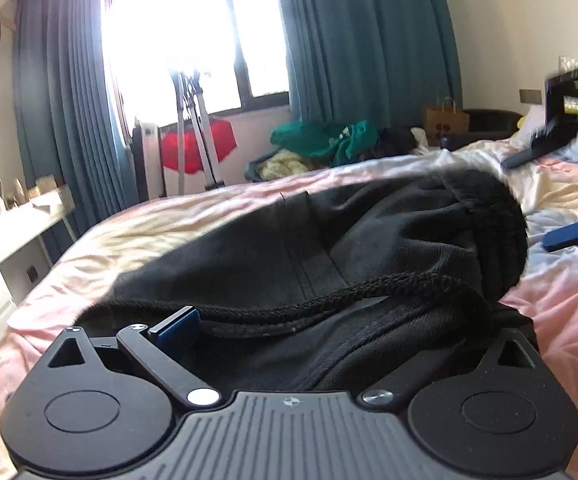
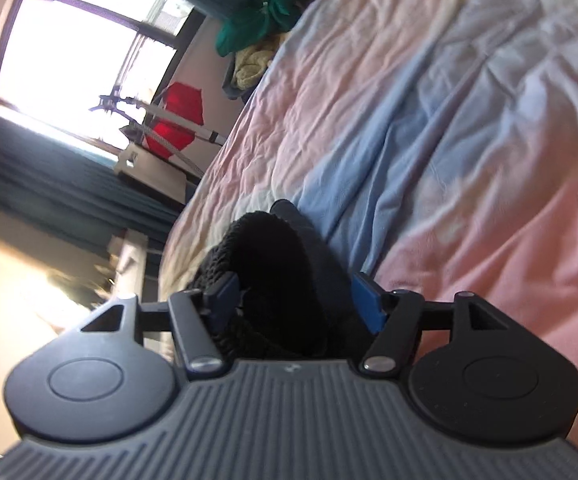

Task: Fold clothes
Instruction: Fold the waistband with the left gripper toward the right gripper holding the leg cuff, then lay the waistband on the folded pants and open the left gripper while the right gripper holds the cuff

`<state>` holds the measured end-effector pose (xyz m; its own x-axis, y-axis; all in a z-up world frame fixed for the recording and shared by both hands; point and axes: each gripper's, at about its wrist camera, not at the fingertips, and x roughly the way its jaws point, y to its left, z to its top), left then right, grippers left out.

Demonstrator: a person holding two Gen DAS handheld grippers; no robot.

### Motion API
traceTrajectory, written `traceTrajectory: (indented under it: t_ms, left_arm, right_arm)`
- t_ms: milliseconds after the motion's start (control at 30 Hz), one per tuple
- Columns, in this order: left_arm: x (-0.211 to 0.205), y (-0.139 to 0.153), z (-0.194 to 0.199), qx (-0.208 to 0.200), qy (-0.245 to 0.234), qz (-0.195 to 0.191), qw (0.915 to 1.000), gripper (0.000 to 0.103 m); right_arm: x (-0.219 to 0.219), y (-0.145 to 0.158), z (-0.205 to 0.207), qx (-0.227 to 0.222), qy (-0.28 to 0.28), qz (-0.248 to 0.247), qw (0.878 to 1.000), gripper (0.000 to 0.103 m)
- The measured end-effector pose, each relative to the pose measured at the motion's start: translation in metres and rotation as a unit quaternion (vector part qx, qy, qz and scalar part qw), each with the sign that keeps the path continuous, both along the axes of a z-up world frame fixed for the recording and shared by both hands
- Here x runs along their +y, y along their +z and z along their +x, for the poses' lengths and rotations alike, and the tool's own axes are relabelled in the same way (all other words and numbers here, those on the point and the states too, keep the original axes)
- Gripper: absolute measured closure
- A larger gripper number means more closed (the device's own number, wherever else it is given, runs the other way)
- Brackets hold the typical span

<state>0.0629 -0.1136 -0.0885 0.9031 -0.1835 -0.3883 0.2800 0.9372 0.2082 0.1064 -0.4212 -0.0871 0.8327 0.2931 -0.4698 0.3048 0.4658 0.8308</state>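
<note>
A black drawstring garment (image 1: pixel 329 248) lies bunched on the pastel bedsheet (image 1: pixel 169 224), its thick cord across the front. My left gripper (image 1: pixel 329 332) sits at its near edge with jaws spread wide; the cloth drapes over the right finger, the blue left pad (image 1: pixel 177 330) shows. In the right wrist view the camera is rolled sideways. My right gripper (image 2: pixel 295 300) has the black garment's ribbed waistband (image 2: pixel 273 264) between its blue pads (image 2: pixel 365 300), jaws partly closed on the thick cloth. The right gripper's blue finger also shows in the left wrist view (image 1: pixel 569 236).
A pile of green, yellow and dark clothes (image 1: pixel 321 144) sits beyond the bed's far edge. A paper bag (image 1: pixel 445 124), a red object (image 1: pixel 197 148) with a stand, teal curtains and a white desk (image 1: pixel 5 240) on the left surround the bed.
</note>
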Motion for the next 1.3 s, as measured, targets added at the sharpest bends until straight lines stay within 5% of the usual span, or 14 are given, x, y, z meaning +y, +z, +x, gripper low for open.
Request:
traceTrajectory:
  t_ms: [67,267,467,700,900,1133,1200,1300]
  left_arm:
    - [0.000,0.001,-0.001,-0.010,-0.013,-0.006,0.9999,0.002]
    - [-0.013,0.001,-0.009,-0.054,-0.038,0.011,0.9977,0.000]
    - [-0.037,-0.003,-0.020,-0.099,-0.047,0.072,0.9913,0.000]
    - [-0.080,-0.013,-0.021,-0.170,-0.050,0.190,0.9656,0.000]
    - [-0.103,-0.010,0.000,-0.153,-0.062,0.206,0.9645,0.000]
    - [-0.071,0.014,0.005,-0.076,-0.064,0.155,0.9828,0.000]
    - [-0.061,0.012,-0.005,-0.089,-0.071,0.168,0.9792,0.000]
    - [-0.053,0.001,-0.027,-0.141,-0.085,0.213,0.9629,0.000]
  right_arm:
    - [-0.004,-0.001,-0.004,-0.021,-0.013,0.015,1.000,0.018]
    - [-0.004,-0.008,0.005,-0.040,-0.015,0.042,0.998,0.018]
    - [0.002,-0.003,0.014,-0.070,0.012,0.033,0.997,0.018]
    - [-0.004,-0.008,0.018,-0.064,0.004,0.039,0.997,0.018]
    - [-0.024,-0.013,0.011,-0.059,-0.035,0.064,0.996,0.018]
    - [-0.042,-0.025,0.008,-0.050,-0.067,0.095,0.992,0.018]
    - [-0.041,-0.027,0.012,-0.047,-0.059,0.100,0.992,0.018]
    - [-0.031,-0.027,0.020,-0.054,-0.008,0.114,0.992,0.018]
